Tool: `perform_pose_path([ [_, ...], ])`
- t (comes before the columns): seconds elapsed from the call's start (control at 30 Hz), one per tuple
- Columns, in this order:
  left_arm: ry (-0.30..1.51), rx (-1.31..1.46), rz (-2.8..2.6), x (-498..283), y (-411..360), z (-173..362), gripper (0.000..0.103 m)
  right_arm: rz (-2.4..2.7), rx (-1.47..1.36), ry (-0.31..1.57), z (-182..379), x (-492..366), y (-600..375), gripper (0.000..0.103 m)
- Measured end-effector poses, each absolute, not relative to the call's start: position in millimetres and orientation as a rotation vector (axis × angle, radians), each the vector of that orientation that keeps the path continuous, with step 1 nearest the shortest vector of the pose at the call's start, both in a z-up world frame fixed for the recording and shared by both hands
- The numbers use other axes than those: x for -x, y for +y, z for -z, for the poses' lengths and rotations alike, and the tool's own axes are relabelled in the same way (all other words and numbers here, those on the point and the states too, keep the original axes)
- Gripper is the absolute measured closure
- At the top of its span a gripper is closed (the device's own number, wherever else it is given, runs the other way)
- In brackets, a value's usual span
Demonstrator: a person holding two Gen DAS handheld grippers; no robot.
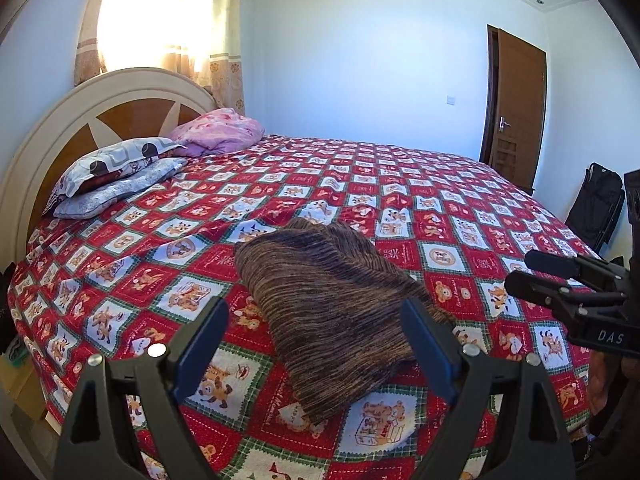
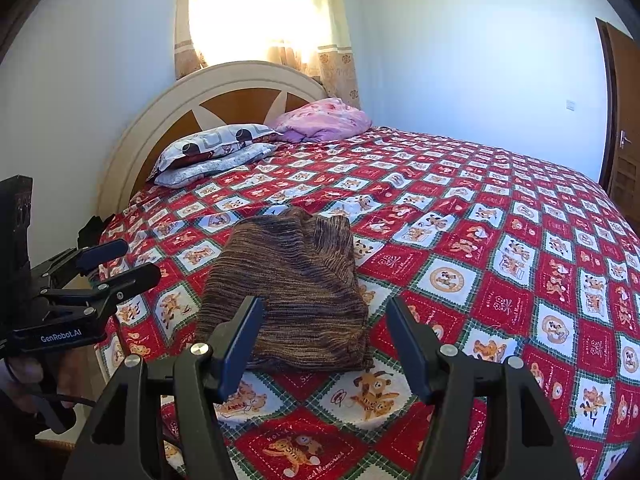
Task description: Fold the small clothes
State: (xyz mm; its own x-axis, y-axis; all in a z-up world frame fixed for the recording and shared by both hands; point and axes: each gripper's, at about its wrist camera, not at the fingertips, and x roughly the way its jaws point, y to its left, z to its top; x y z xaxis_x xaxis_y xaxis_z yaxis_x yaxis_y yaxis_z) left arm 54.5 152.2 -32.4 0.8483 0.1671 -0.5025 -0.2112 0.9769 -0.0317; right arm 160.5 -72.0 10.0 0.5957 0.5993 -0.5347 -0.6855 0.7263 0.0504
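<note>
A brown striped knit garment [image 1: 332,312] lies folded in a compact bundle on the red patterned bedspread [image 1: 460,216], near the bed's front edge. My left gripper [image 1: 316,316] is open and empty, held just above and in front of the garment. The right gripper shows at the right of the left wrist view [image 1: 520,270], also open. In the right wrist view the garment [image 2: 288,292] lies just ahead of my open, empty right gripper [image 2: 324,312]. The left gripper [image 2: 128,264] is held over the bed's left edge, apart from the garment.
Two patterned pillows [image 2: 212,152] and a pink bundled blanket [image 2: 324,120] lie by the round headboard [image 2: 168,112]. A curtained window [image 2: 260,12] is behind it. A brown door [image 1: 516,108] and a black bag [image 1: 596,204] stand at the far right.
</note>
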Motion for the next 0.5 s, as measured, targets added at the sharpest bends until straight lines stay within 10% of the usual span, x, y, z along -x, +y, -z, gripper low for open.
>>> perform_pose_path([
  [0.5, 0.526, 0.096, -0.201, -54.6, 155.6, 32.3, 0.013, -0.759, 0.178, 0.561, -8.0, -154.0, -62.7, 0.037],
])
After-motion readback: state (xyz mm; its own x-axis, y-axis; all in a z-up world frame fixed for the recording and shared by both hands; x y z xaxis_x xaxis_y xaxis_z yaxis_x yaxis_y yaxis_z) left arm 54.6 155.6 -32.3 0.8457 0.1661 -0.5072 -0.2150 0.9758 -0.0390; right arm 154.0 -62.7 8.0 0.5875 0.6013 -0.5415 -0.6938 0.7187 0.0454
